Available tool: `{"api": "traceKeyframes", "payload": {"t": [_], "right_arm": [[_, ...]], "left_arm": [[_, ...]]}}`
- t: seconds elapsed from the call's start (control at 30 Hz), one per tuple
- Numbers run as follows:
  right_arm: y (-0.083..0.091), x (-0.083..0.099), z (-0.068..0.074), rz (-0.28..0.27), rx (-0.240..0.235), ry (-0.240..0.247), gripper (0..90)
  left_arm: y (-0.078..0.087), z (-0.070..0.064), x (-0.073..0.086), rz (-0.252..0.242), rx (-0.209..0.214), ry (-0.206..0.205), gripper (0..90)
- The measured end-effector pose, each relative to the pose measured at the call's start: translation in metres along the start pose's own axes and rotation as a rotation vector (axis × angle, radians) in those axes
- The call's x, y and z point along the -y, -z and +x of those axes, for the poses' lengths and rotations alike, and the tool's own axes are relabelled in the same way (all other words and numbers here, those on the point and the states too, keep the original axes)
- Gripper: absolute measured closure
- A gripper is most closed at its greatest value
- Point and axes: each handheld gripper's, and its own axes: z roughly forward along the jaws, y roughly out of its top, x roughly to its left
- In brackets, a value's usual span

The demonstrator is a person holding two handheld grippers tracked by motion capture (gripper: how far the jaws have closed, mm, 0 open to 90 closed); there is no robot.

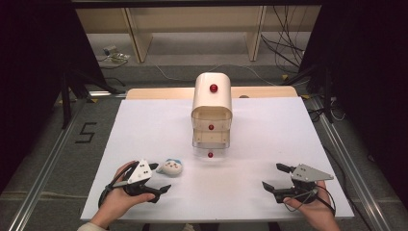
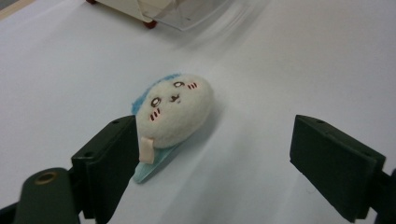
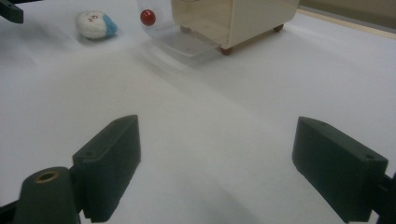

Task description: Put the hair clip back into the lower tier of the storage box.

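- Two grippers, both with jaws spread wide and empty; the left gripper (image 1: pixel 153 180) is closing in on the plush toy (image 2: pixel 175 109), nothing grasped yet.
- The toy lies on the counter (image 1: pixel 269 144) just ahead of the left-hand jaw, touching or nearly so.
- Its long axis runs diagonally away from the jaws, face up.
- The right gripper (image 1: pixel 278 177) waits well apart, and the small drawer unit (image 1: pixel 211 110) has its bottom drawer (image 3: pixel 175 35) pulled open, ready, I'd say.

— What are you working with?

— My left gripper (image 1: pixel 155 179) and right gripper (image 1: pixel 275 177): each has two black, blocky jaws and a grey three-cornered plate on top (small dark dots in it, screws I'd say).

— Cables?

— A black one loops from each. In my gripper views a brass-ringed hole sits low on the left jaw's base.
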Motion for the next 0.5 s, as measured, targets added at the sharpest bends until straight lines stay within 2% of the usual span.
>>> {"api": "traceKeyframes", "payload": {"t": [0.03, 0.33, 0.5], "right_arm": [[0.0, 0.0, 0.0, -0.003, -0.002, 0.0, 16.2], [-0.003, -0.002, 0.003, 0.001, -0.009, 0.003, 16.2], [-0.004, -0.002, 0.003, -0.001, -0.011, 0.005, 16.2]], "left_arm": [[0.0, 0.001, 0.0, 0.006, -0.004, -0.013, 15.8], [-0.005, 0.007, -0.007, 0.005, 0.004, -0.021, 15.9], [-0.016, 0.019, -0.013, 0.02, 0.01, -0.035, 17.6]]}}
